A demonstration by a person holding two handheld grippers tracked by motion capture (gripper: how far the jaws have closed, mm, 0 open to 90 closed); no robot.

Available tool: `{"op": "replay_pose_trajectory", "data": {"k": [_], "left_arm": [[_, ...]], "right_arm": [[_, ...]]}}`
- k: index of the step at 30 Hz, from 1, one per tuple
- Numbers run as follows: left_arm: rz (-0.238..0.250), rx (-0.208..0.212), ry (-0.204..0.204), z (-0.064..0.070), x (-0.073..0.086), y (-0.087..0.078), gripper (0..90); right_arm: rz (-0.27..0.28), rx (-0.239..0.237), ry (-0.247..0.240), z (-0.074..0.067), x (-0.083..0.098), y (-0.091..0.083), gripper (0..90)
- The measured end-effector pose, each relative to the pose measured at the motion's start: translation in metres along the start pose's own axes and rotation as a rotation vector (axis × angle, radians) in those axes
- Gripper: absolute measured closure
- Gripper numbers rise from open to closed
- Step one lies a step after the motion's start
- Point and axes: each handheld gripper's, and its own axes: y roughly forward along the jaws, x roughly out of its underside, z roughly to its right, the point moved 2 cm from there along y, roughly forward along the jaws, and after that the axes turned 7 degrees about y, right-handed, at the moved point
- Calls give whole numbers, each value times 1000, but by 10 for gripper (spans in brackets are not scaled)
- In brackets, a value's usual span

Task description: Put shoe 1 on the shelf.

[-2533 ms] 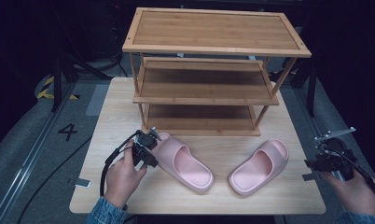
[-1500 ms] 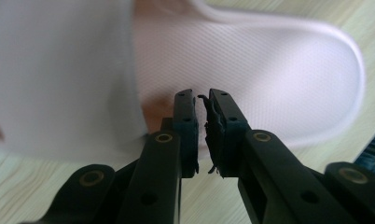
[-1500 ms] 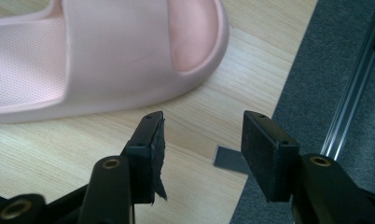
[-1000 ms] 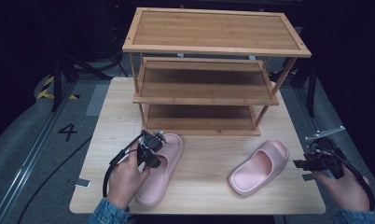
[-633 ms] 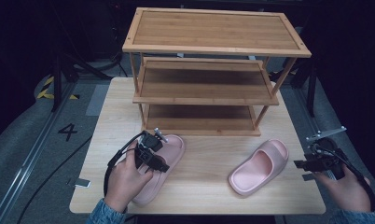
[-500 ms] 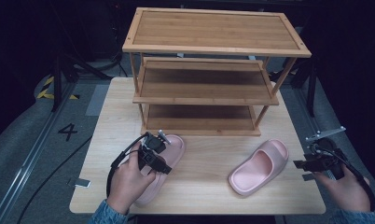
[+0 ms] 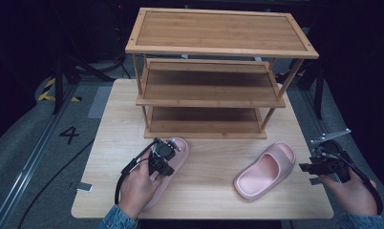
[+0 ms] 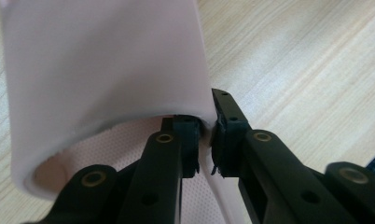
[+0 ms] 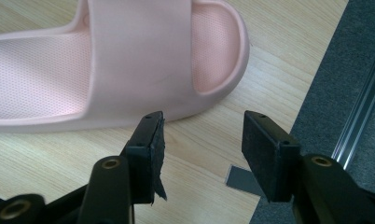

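On the wooden table (image 7: 209, 167), left gripper (image 8: 204, 144) jaws, just closing, clamped on the left slipper's (image 8: 106, 79) strap, ready for lifting toward the rack (image 7: 214, 71); right gripper (image 9: 202, 149) gaping beside the right slipper (image 9: 129, 60).

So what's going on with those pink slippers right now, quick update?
Left gripper just closed on left slipper's strap edge. Right gripper open, short of right slipper. Shoe rack ahead, path clear.

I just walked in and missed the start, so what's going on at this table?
A person is working with a gripper in each hand on a pair of pink slippers in front of a wooden shoe rack. The left gripper has just been closing its jaws, and they now pinch the strap edge of the left slipper. The right gripper hovers open beside the right slipper, which lies untouched on the table.
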Motion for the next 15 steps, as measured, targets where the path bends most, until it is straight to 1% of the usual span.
{"op": "replay_pose_trajectory", "data": {"k": [2, 3, 7, 10, 11, 13, 14, 15], "left_arm": [[-1, 1, 12, 0, 0, -3, 834], [-2, 3, 11, 0, 0, -4, 835], [-13, 26, 33, 4, -2, -9, 840], [-18, 40, 61, 8, -6, -14, 842], [-12, 44, 75, 10, -8, -17, 842], [-4, 54, 80, 11, -10, -22, 842], [-2, 59, 101, 11, -12, -26, 842], [2, 58, 110, 12, -14, -30, 841]], "right_arm": [[1, -5, 0, -1, 0, 0, 497], [0, -5, 1, 0, 0, 0, 497], [5, -4, 2, 0, 2, -1, 497], [5, -2, 7, 2, 4, -1, 496], [1, -5, 13, 3, 5, -1, 496], [-5, -2, 23, 5, 9, 0, 495], [-10, 0, 24, 5, 10, 1, 495], [-13, 1, 30, 6, 12, 1, 495]]}}
